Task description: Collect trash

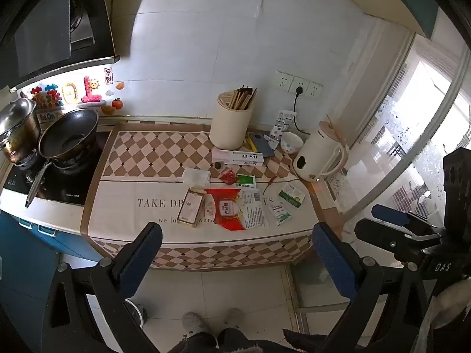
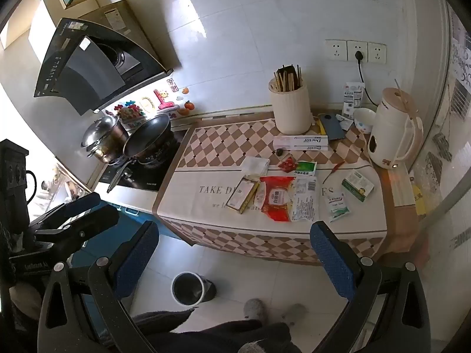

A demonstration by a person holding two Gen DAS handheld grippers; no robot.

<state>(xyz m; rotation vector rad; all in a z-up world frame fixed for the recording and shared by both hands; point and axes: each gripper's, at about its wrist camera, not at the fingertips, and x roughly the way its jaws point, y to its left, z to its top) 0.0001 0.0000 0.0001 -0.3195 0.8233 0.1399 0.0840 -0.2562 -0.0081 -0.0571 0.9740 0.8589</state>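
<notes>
Left wrist view had my left gripper [image 1: 237, 253] in the lower middle of the frame, its jaws spread as wide as they go and holding nothing, poised short of the counter's front edge. Right wrist view showed the right gripper [image 2: 234, 254] the same way, wide apart and empty, low in the frame. I judged both were held back and tilted down so I could survey the litter before choosing a first piece. The trash lay in a loose cluster at the centre of the checked cloth [image 1: 141, 153]: a red packet [image 1: 225, 209] overlapping a clear printed wrapper [image 1: 252, 210], a flat box [image 1: 191, 210] just left of them, a white sachet [image 1: 278, 210] and a green-and-white sachet [image 1: 291, 194] to the right, and a small red scrap [image 1: 229, 176] beside a green packet [image 1: 245, 181] further up. All lay flat, which I reckoned would make pinching awkward; an edge nearest me looked the easiest start. A bin [image 2: 188, 288] stood on the floor at the bottom centre of the right view, below the counter edge, mouth up, presumably put there so pieces could be dropped straight down. At the upper right of the cluster stood a kettle [image 1: 321, 154], a bowl [image 1: 291, 142] and a chopstick holder [image 1: 231, 125], set back against the wall, clear of the trash. A pan [image 1: 69, 135] and pot [image 1: 19, 129] sat on the stove at the left. Nothing had been picked up yet.
</notes>
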